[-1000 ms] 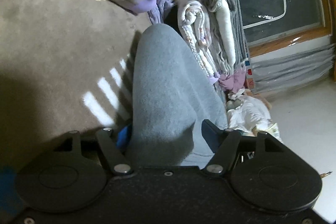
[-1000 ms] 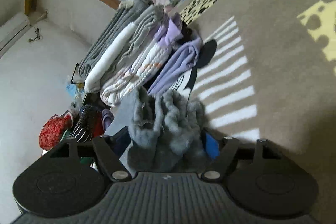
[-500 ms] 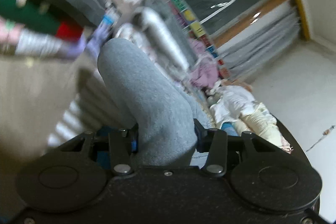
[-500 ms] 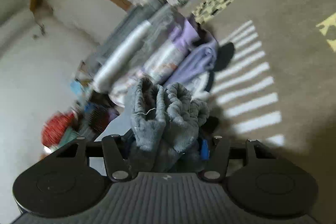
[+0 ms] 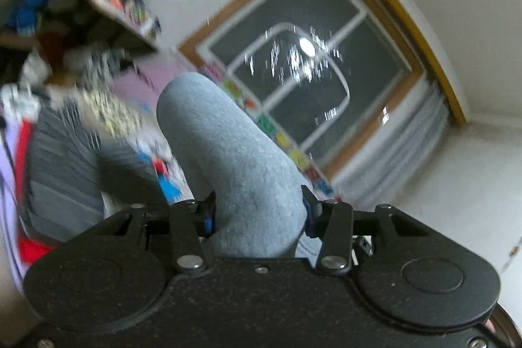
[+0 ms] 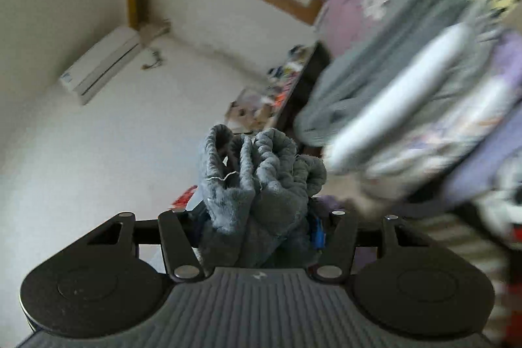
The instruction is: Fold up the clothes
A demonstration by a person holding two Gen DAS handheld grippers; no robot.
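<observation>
While two tools (image 5: 257,211) (image 6: 257,224) pinch, one grey garment (image 5: 228,152) spans them.

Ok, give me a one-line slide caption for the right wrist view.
Right gripper clamps a bunched grey garment aloft, with a blurred stack of folded clothes at right.

1. The right gripper (image 6: 256,217) clamped a bunched grey fleece garment (image 6: 257,181).
2. A blurred stack of folded clothes (image 6: 424,119) lay to its right.
3. An air conditioner (image 6: 101,72) hung on the white wall (image 6: 98,168).
</observation>
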